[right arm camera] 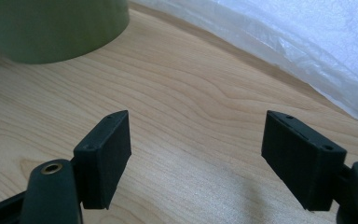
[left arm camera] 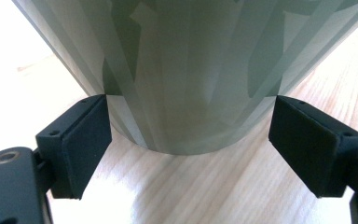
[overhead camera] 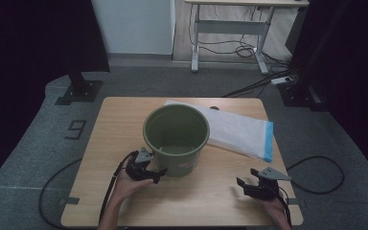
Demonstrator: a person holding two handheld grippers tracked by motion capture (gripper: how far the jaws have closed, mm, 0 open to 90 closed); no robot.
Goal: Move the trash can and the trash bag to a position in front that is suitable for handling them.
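left gripper (overhead camera: 148, 168) sits low on the wooden table (overhead camera: 211, 191), its jaws spread wide to either side of the foot of the green bucket (overhead camera: 176, 139); in the left gripper view both jaw tips meet the bucket wall (left arm camera: 191, 70) at its edges. right gripper (overhead camera: 250, 182) rests near the table's front right corner, jaws parted and holding nothing. bucket stands upright at the table's middle, just in front of a white plastic bag (overhead camera: 242, 129) with a blue edge.

Green bucket (overhead camera: 176, 139), white bag (overhead camera: 239, 129) edged blue, black claws
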